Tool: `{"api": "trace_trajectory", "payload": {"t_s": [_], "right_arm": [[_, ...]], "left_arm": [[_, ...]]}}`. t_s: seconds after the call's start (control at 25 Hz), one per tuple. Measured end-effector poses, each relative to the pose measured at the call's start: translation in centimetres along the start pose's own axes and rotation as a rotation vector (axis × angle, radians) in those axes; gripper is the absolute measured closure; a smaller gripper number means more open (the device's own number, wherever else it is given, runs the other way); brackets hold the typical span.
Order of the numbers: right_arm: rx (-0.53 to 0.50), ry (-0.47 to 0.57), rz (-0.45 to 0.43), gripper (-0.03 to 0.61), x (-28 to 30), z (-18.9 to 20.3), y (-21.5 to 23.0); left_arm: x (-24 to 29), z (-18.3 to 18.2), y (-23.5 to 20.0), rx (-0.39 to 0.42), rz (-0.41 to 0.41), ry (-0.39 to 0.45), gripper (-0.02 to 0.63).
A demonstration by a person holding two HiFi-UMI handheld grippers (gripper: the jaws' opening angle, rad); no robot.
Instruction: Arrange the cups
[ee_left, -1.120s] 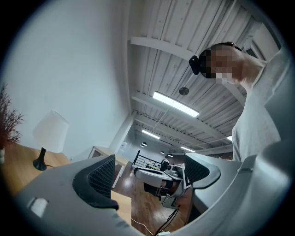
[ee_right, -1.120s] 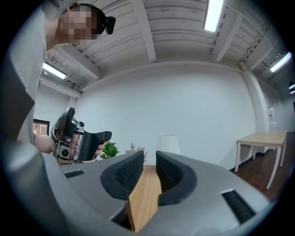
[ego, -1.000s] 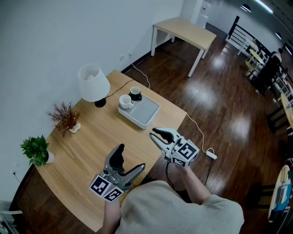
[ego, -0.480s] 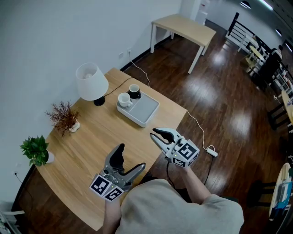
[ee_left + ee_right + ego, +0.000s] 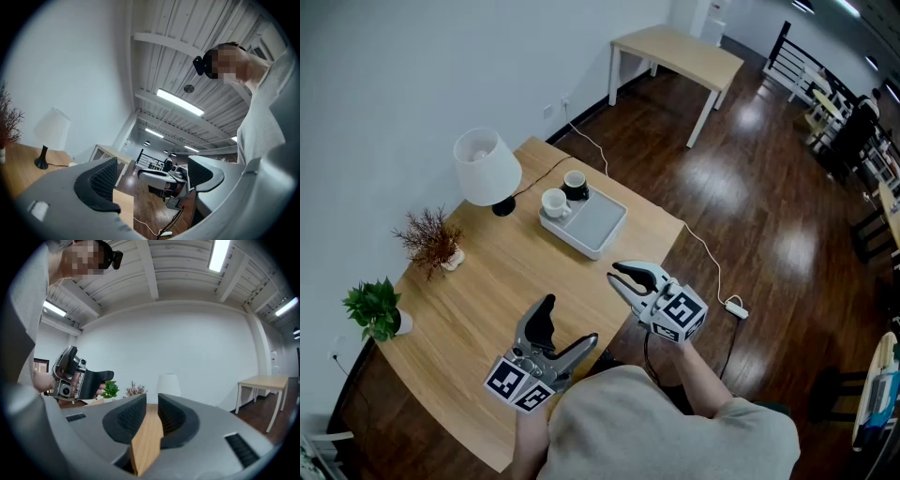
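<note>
A white cup (image 5: 553, 202) and a dark cup (image 5: 575, 186) with a pale inside stand side by side at the far end of a white tray (image 5: 598, 228) on the wooden table (image 5: 487, 291). Both grippers hover over the table's near edge, well short of the tray. My left gripper (image 5: 568, 323) is wide open and holds nothing; in the left gripper view its jaws (image 5: 152, 176) frame the right gripper (image 5: 161, 180). My right gripper (image 5: 617, 277) shows only a narrow gap in the right gripper view (image 5: 152, 413), with nothing between the pads.
A white lamp (image 5: 487, 169) stands behind the tray, its cord running off the table. A dried twig plant (image 5: 433, 242) and a green potted plant (image 5: 375, 307) sit along the left edge. A second table (image 5: 680, 58) stands across the dark wood floor. A power strip (image 5: 735, 310) lies on the floor.
</note>
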State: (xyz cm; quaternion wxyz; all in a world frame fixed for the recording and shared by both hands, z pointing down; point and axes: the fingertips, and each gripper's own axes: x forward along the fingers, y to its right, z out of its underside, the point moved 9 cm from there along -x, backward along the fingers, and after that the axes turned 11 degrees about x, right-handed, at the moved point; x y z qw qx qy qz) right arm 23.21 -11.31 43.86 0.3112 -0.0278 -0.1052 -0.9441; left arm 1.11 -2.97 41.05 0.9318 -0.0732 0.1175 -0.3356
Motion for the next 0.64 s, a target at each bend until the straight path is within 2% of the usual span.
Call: {"api": "trace_trajectory", "payload": {"t_s": [0.64], "right_arm": [[-0.002, -0.016, -0.006, 0.502, 0.22, 0.49, 0.42]], "left_arm": [[0.52, 0.47, -0.04, -0.005, -0.005, -0.026, 0.153]]}}
